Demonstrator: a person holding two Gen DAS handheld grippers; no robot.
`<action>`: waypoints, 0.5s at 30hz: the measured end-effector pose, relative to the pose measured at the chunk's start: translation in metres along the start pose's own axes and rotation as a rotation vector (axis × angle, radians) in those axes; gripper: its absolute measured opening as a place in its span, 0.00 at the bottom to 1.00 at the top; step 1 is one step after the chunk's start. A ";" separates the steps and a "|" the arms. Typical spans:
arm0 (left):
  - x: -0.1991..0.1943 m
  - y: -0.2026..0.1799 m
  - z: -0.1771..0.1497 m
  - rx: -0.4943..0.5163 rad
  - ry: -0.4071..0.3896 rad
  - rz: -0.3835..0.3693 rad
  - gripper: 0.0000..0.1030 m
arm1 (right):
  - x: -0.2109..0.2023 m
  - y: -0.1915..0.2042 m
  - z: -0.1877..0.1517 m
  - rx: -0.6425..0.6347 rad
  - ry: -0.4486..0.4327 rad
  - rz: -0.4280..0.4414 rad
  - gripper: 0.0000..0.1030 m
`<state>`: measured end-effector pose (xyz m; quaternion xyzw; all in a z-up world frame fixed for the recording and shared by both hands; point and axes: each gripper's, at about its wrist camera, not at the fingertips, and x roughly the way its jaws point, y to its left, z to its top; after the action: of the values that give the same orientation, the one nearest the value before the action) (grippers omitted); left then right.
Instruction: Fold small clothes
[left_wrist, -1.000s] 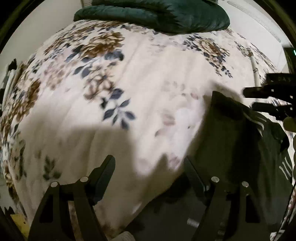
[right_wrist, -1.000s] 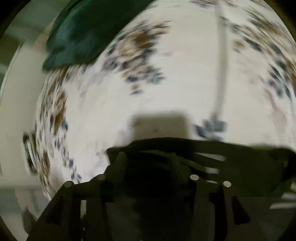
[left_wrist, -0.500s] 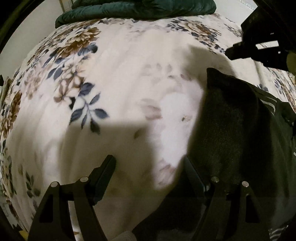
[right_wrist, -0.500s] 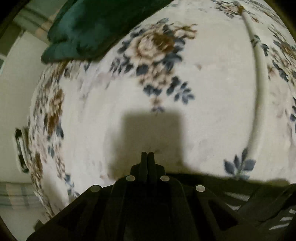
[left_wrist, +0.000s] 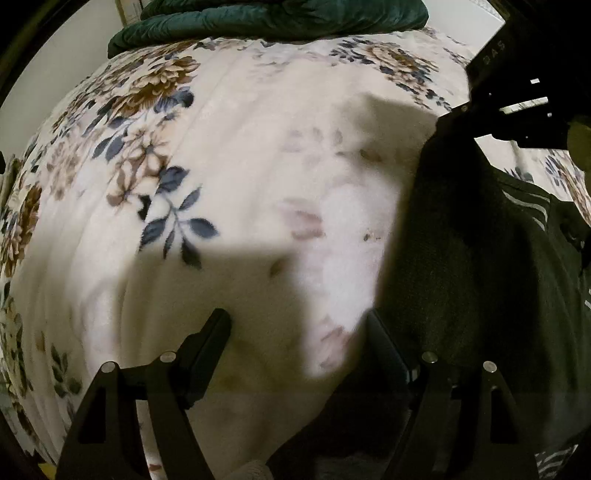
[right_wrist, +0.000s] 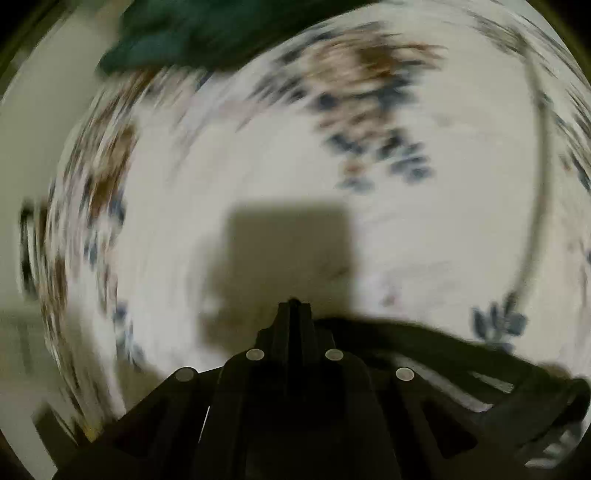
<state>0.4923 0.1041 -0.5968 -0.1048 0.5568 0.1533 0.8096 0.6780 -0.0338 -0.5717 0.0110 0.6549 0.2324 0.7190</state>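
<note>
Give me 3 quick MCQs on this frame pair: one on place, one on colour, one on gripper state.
1. Where does the dark garment lie relative to the left gripper?
A. to its right
B. to its left
C. under the green quilt

2. What colour is the quilt at the far end of the floral blanket?
A. red
B. dark green
C. yellow

3. How do the right gripper's fingers stand?
A. wide apart
B. out of view
C. closed together

Key: 1 A, the garment fills the right side. 2 B, plainly green. 3 C, tips meet in right wrist view.
</note>
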 end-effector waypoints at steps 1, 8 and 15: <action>0.000 0.000 0.000 -0.003 0.000 -0.001 0.73 | -0.001 -0.008 0.001 0.029 -0.004 -0.002 0.03; -0.010 0.005 0.002 -0.012 -0.005 -0.009 0.73 | -0.007 -0.027 -0.001 0.159 0.034 0.125 0.24; -0.073 0.029 -0.002 -0.012 -0.109 -0.034 0.73 | -0.103 -0.086 -0.101 0.405 -0.136 0.317 0.58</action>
<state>0.4562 0.1209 -0.5295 -0.1105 0.5092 0.1483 0.8405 0.6066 -0.1759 -0.5170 0.2729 0.6285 0.2050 0.6990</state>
